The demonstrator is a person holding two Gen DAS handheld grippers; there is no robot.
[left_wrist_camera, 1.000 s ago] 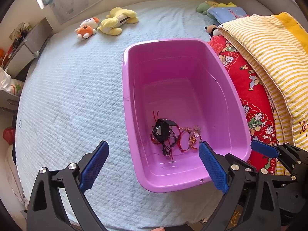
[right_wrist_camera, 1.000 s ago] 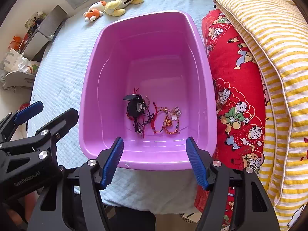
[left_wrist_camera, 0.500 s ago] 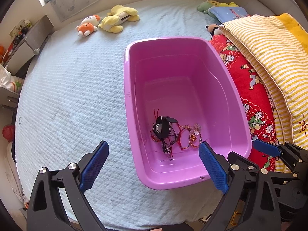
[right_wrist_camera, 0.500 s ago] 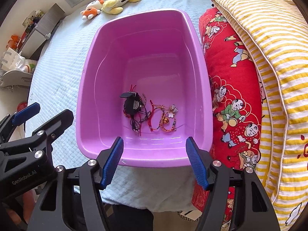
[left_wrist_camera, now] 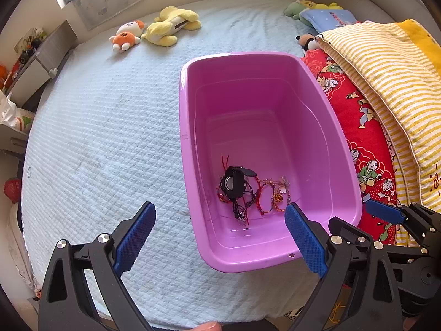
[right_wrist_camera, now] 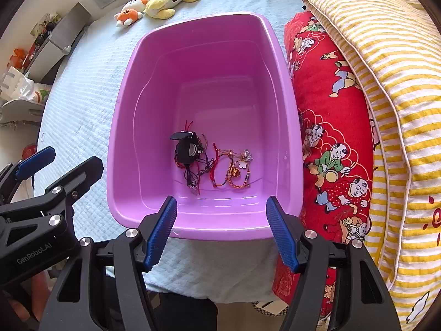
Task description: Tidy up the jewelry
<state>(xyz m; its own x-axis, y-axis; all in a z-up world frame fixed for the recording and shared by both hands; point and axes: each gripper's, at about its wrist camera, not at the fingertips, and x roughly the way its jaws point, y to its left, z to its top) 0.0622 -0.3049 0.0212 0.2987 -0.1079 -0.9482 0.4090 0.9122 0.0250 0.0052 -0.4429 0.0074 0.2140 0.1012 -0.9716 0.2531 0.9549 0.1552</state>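
- A pink plastic tub (right_wrist_camera: 204,55) sits on a pale blue quilted bedspread (left_wrist_camera: 104,138), its near end close to the edge of the bed.
- The jewelry lies in a small heap on the tub's floor, toward the near end: a tangle of black cords around a black watch-like piece (right_wrist_camera: 188,150), with red string bracelets (right_wrist_camera: 220,165) just beside it on the right.
- Among the bracelets, a round gold and red charm (right_wrist_camera: 235,171) carries a mark too small to read, and a white flower charm (right_wrist_camera: 242,164) touches it.
- The right gripper (right_wrist_camera: 222,229) hangs above the tub's near rim, its blue ribbed pads spread apart with nothing between them.
- The left gripper (left_wrist_camera: 219,234) hovers over the tub's near left corner, jaws spread wide and empty; one pad is over the bedspread, the other over the tub.
- In the right wrist view, the left gripper's black body bears the white lettering "GenRobot.AI" (right_wrist_camera: 34,252).
- A red cushion printed with cartoon children (right_wrist_camera: 330,138) lies against the tub's right side; a yellow and white striped quilt (right_wrist_camera: 391,82) is piled over it.
- At the far end of the bed lie a yellow plush toy (left_wrist_camera: 172,24) and, beside it, an orange and white plush toy (left_wrist_camera: 126,34).
- A blue printed pillow (left_wrist_camera: 328,18) in the far right corner has writing that cannot be read.
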